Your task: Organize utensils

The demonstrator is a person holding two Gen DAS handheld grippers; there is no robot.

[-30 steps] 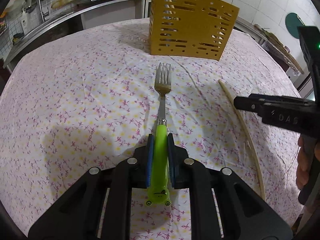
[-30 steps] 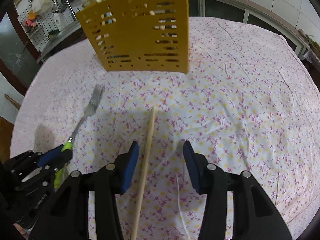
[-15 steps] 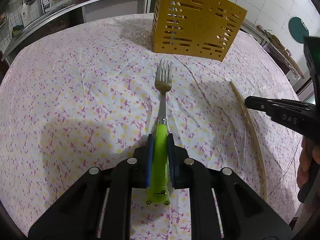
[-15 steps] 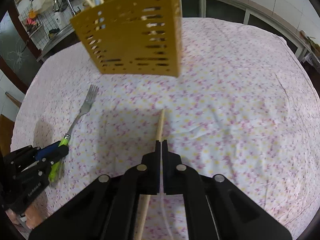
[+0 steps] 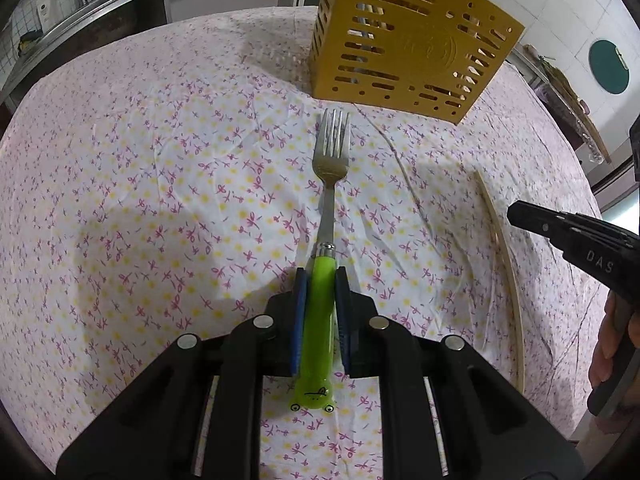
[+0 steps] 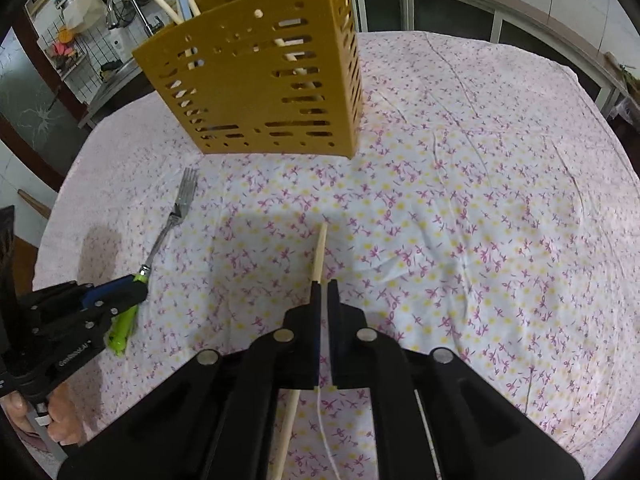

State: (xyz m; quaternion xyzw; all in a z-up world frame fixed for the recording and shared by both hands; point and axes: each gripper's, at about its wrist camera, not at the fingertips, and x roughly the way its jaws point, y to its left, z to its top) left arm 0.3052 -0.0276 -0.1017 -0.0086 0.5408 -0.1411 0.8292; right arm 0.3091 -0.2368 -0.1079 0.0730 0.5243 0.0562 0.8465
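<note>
Left gripper (image 5: pixel 321 308) clamps the green-handled steel fork (image 5: pixel 330 160), tines toward the slotted yellow plastic utensil holder (image 5: pixel 408 44) straight ahead; right gripper (image 6: pixel 323 292) clamps the pale wooden chopstick (image 6: pixel 319 252), likewise aimed.

Your fork (image 5: pixel 329 184): steel tines and neck, lime-green plastic handle with a cartoon frog face at the butt. Tines point at the holder, handle pinched between the blue pads. Your chopstick (image 6: pixel 319 254): a pale wooden stick, thin, its tip aimed at the holder, shaft clamped mid-length. Your utensil holder (image 6: pixel 260 88): mustard-yellow slotted box, upright on the floral-clothed desk, already loaded with pale sticks and a blue-handled piece. Fork and chopstick sit well apart, both short of the holder.
</note>
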